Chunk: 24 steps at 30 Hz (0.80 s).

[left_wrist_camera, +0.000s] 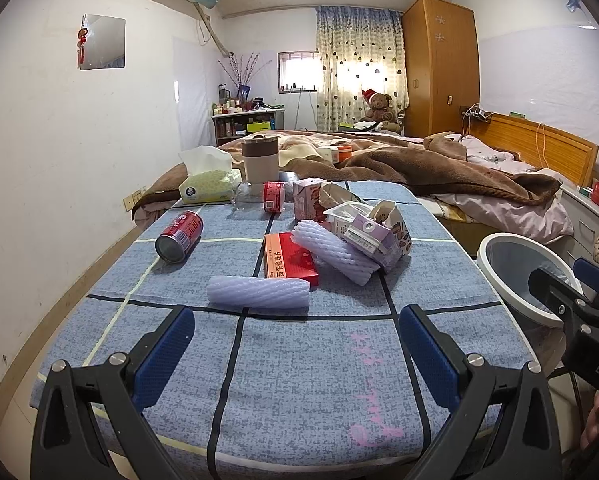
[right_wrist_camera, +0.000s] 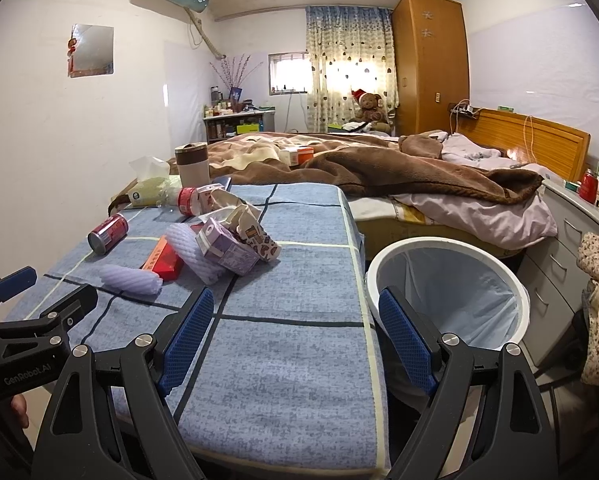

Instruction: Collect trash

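Observation:
Trash lies on a blue checked tablecloth [left_wrist_camera: 299, 360]: a red can [left_wrist_camera: 179, 236] on its side, a red box [left_wrist_camera: 289, 260], two lilac foam sleeves [left_wrist_camera: 258, 292] [left_wrist_camera: 335, 256], purple cartons [left_wrist_camera: 373, 238], a pink carton [left_wrist_camera: 305, 200] and a red-labelled bottle [left_wrist_camera: 273, 196]. A white bin [right_wrist_camera: 447, 292] with a pale liner stands right of the table. My left gripper [left_wrist_camera: 295, 344] is open and empty, just short of the near sleeve. My right gripper [right_wrist_camera: 295, 328] is open and empty over the table's right edge, next to the bin.
A tissue box [left_wrist_camera: 207, 186] and a beige lidded cup [left_wrist_camera: 259, 160] stand at the table's far end. A bed with a brown blanket [left_wrist_camera: 419, 164] lies behind. Grey drawers [right_wrist_camera: 571, 248] stand at the right, past the bin.

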### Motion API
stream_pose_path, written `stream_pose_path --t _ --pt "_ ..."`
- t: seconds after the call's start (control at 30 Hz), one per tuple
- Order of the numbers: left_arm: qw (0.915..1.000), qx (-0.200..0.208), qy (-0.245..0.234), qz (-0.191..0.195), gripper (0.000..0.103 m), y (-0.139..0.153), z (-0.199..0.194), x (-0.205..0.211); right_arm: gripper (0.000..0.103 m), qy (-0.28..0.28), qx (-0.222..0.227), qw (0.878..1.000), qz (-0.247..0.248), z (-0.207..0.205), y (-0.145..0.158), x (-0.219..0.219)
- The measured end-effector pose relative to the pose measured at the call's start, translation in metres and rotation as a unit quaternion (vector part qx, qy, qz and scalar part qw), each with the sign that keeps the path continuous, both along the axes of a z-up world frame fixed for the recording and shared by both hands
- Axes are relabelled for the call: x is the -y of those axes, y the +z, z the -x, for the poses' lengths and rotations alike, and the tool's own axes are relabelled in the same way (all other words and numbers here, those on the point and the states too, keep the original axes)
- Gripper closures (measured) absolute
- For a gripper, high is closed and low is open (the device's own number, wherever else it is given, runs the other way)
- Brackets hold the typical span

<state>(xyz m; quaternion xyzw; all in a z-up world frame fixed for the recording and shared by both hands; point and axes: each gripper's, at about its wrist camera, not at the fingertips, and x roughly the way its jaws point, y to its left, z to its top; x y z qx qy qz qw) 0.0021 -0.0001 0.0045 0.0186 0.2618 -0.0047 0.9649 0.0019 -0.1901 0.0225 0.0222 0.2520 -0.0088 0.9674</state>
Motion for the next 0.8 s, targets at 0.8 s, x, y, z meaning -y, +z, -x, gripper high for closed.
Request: stream_pose_path --t 0.8 --pt "1.0000 0.001 0.000 0.001 0.000 -0.0003 0.0004 -0.0010 0.017 -0.002 0.000 1.000 0.001 0.0003 -0.0006 0.0011"
